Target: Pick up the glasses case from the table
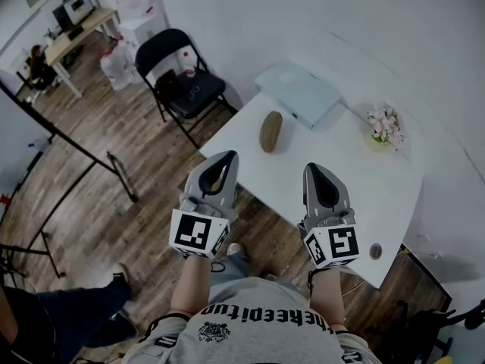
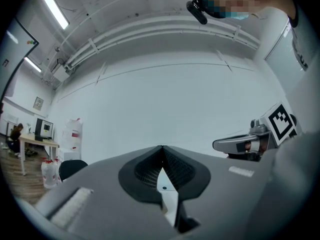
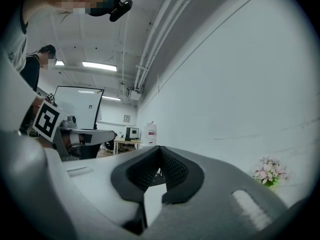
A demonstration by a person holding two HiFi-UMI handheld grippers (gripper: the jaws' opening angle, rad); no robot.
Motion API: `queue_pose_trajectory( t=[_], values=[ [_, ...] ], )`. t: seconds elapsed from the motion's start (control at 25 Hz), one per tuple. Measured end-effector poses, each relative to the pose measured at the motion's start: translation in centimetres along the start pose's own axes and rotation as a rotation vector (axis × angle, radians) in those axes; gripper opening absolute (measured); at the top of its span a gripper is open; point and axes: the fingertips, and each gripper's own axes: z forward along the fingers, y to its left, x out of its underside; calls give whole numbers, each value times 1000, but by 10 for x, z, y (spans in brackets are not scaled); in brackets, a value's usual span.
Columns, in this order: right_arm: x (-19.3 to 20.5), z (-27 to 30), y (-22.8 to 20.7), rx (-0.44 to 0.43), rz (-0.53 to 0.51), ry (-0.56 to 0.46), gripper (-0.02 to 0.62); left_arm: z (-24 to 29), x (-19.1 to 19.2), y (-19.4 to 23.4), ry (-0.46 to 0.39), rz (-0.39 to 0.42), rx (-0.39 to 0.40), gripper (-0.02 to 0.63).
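Your left gripper (image 1: 228, 158) and right gripper (image 1: 314, 168) were both closed and empty. The case (image 1: 270, 131) lay ahead on the surface (image 1: 356, 180), between their lines. It looked light, stiff and rounded, so probably best gripped across its narrow middle.

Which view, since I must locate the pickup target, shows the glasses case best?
The head view: the brown glasses case lies in full sight on the white table. Neither gripper view shows it; their own jaws fill the foreground.
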Motion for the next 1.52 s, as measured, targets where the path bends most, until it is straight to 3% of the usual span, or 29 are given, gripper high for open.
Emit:
queue_pose_trajectory(
  t=[0.76,1.52],
  values=[
    [5,57,4,111,-6,3,3,39,13,62,-17,-25,86,20],
    [19,69,4,176,-4,60,3,53,25,85,14,-68,115,20]
  ],
)
